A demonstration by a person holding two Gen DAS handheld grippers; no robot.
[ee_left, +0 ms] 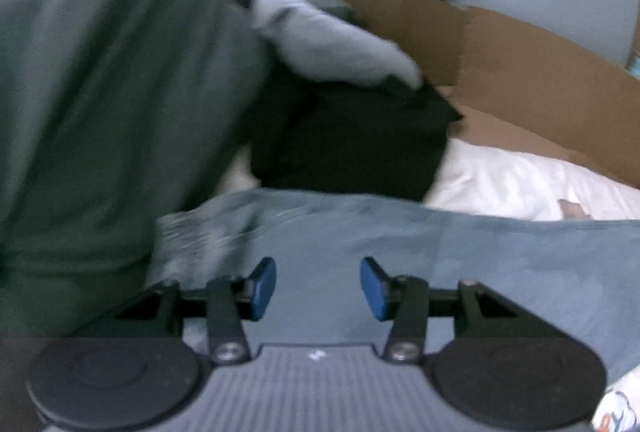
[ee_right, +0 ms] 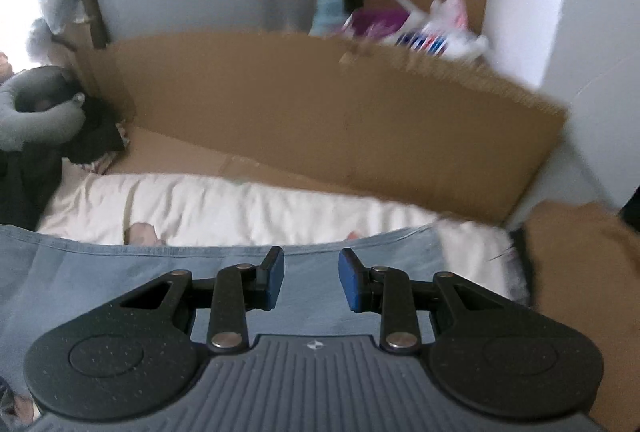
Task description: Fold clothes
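the left gripper [ee_left: 318, 288] and the right gripper [ee_right: 311, 278] are both spread wide and hold nothing. the blue cloth [ee_left: 460, 264] lies flat under them, on the white sheet [ee_right: 248, 208].

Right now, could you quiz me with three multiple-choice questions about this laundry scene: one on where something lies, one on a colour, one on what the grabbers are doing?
1. What stands behind the white bedding?
A. cardboard sheet
B. mirror
C. ladder

2. What colour is the garment under both grippers?
A. red
B. blue
C. yellow

3. How are the left gripper and right gripper?
A. both shut on cloth
B. one open, one shut
C. both open

Answers: 1 A, the brown cardboard sheet rises behind it. 2 B, the cloth looks faded blue. 3 C, each pair of fingers stands apart, holding nothing.
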